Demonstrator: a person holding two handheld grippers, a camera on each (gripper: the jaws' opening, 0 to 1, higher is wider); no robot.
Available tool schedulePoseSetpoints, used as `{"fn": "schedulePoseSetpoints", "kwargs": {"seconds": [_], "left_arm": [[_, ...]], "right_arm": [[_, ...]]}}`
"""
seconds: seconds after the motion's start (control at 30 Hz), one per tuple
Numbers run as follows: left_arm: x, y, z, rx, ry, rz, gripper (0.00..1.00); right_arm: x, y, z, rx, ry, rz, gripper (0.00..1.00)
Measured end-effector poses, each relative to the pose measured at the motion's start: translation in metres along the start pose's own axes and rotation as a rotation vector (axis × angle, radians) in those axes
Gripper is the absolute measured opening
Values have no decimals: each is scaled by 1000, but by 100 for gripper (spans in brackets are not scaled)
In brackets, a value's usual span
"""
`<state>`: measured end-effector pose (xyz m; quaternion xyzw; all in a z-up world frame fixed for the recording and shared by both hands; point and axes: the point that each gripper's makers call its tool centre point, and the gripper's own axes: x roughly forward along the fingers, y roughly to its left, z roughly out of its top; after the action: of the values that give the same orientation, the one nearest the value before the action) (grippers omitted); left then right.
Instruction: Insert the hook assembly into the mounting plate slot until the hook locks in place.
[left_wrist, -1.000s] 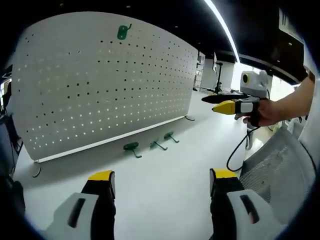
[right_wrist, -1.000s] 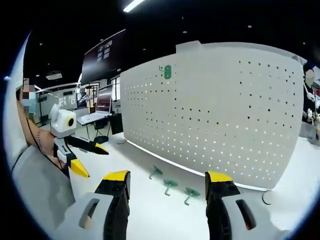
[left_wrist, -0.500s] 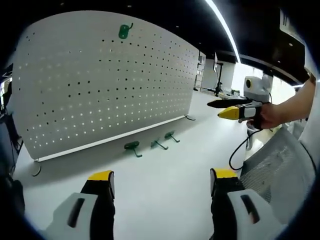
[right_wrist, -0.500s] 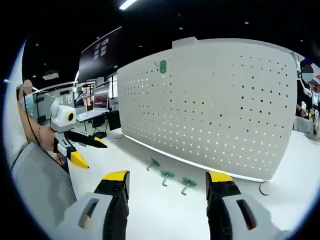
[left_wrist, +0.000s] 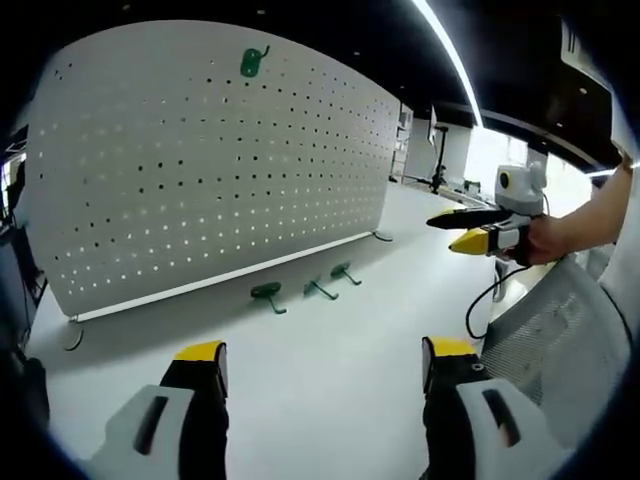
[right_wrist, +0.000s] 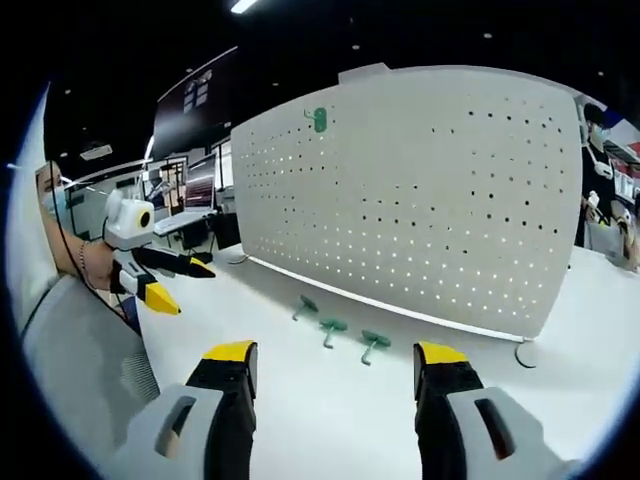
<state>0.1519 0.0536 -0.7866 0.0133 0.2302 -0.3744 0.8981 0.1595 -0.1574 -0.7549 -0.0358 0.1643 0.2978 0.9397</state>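
Nothing is picked up yet: this reads as the approach step, before any hook is grasped. In the left gripper view the left gripper (left_wrist: 315, 365) stands at the bottom of the frame with its jaws wide and empty; the right gripper (right_wrist: 332, 365) at the bottom of its own view is likewise wide and empty. Three green hooks (left_wrist: 266, 294) lie in a short row on the white worktop (left_wrist: 330, 400) at mid frame, just in front of the foot of the upright white pegboard (left_wrist: 200, 170). A fourth green hook (left_wrist: 251, 63) already hangs near the pegboard's top edge, upper middle of the frame. The next move probably calls for lowering one gripper to a loose hook and closing on it. The worktop is plain and glossy; behind it is a dim room with ceiling strip lights (left_wrist: 445, 55) and desks with screens (right_wrist: 195, 200).
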Motion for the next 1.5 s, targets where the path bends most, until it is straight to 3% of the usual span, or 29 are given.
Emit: {"fn": "schedulePoseSetpoints", "kwargs": {"seconds": [0.8, 1.5], "left_arm": [[-2, 4, -1, -16, 1, 15, 83], [0, 6, 4, -17, 4, 12, 83]], "right_arm": [[-13, 0, -9, -1, 28, -1, 63], [-13, -1, -5, -6, 17, -7, 63]]}}
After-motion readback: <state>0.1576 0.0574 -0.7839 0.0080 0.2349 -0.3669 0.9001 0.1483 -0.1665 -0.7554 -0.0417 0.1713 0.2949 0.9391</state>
